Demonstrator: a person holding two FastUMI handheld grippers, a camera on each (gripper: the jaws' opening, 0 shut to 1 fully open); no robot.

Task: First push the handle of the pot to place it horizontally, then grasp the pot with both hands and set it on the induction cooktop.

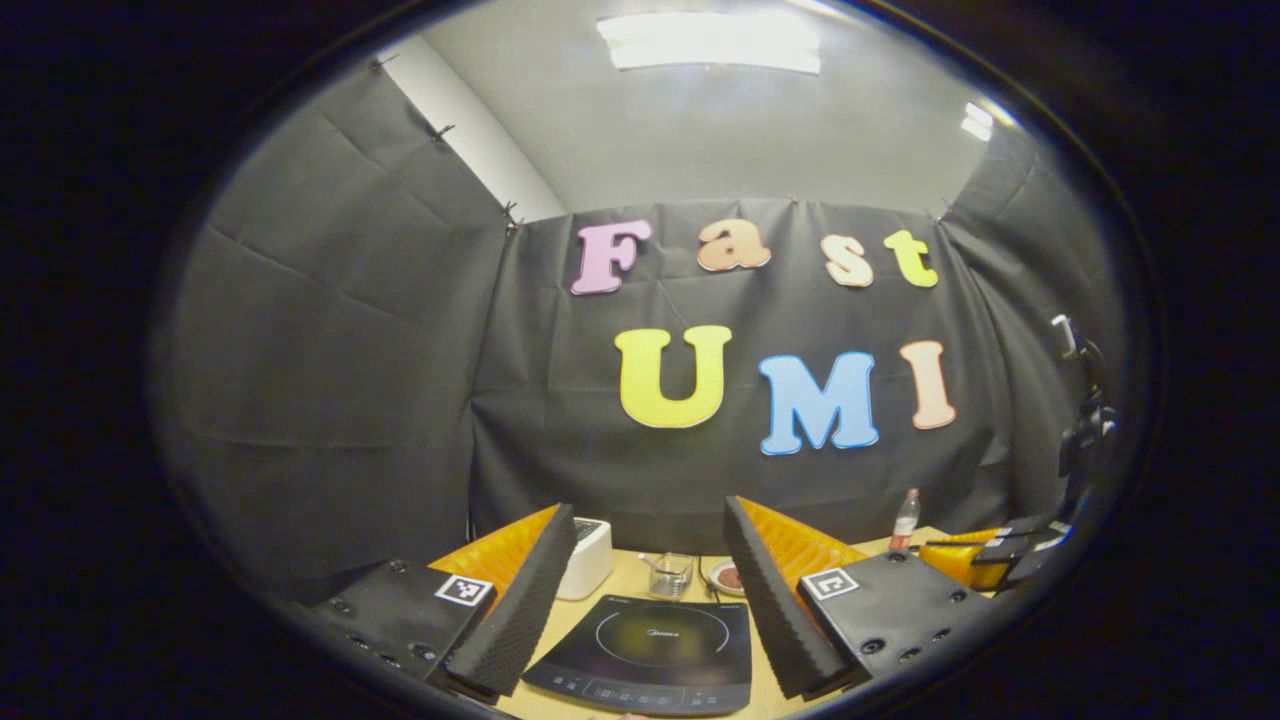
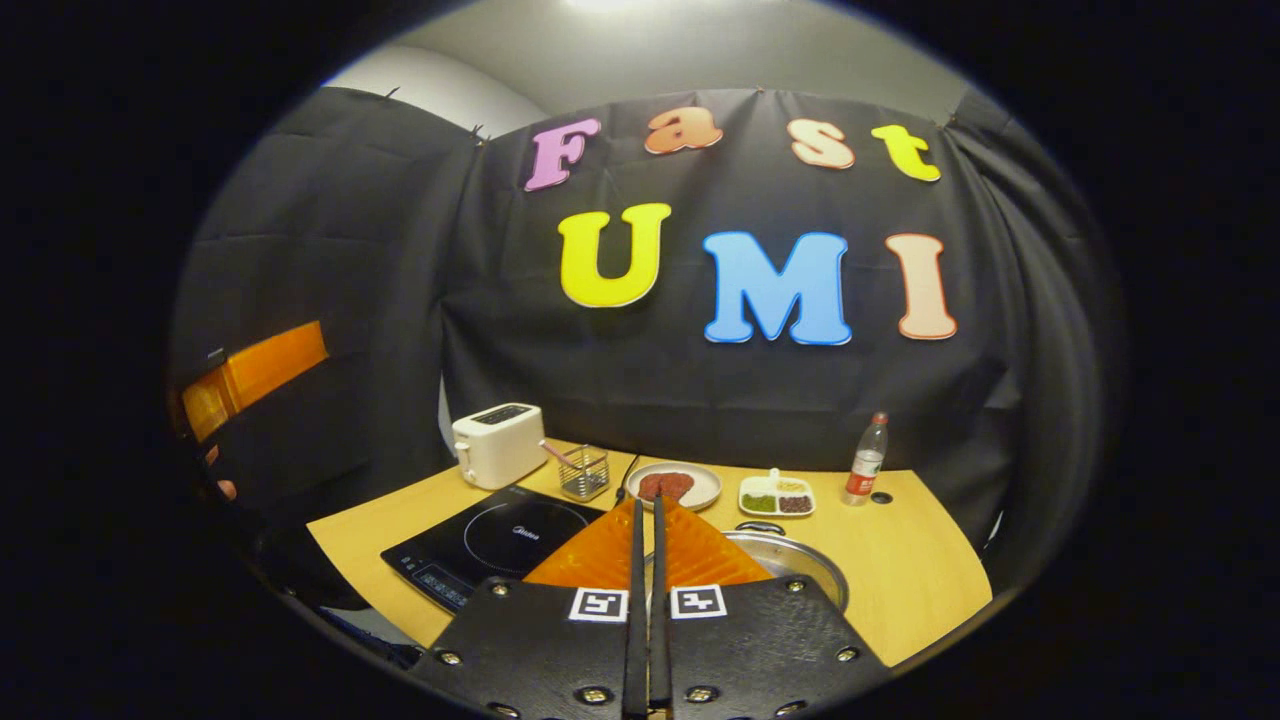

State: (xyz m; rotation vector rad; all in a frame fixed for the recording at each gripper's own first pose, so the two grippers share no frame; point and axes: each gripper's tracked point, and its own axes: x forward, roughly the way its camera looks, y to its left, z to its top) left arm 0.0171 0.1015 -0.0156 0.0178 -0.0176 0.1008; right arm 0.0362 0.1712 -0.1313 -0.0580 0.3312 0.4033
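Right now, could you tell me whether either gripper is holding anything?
Nothing is held: the left gripper is open above the cooktop; the right gripper is shut, empty.

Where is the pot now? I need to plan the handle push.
In the right gripper view, the pot sits on the table right of the induction cooktop, partly behind the right gripper.

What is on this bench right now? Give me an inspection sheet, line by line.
Surface: pale wooden table, bare at its right end.
Job's things: black glass induction cooktop; round steel pot to its right, partly hidden behind the right gripper.
Clutter: white toaster, wire basket, plate of red food, white divided dish, clear bottle.
Grippers: left gripper open above the cooktop; right gripper shut, empty.
Cables: dark cord behind the cooktop.
Surroundings: black cloth wall.
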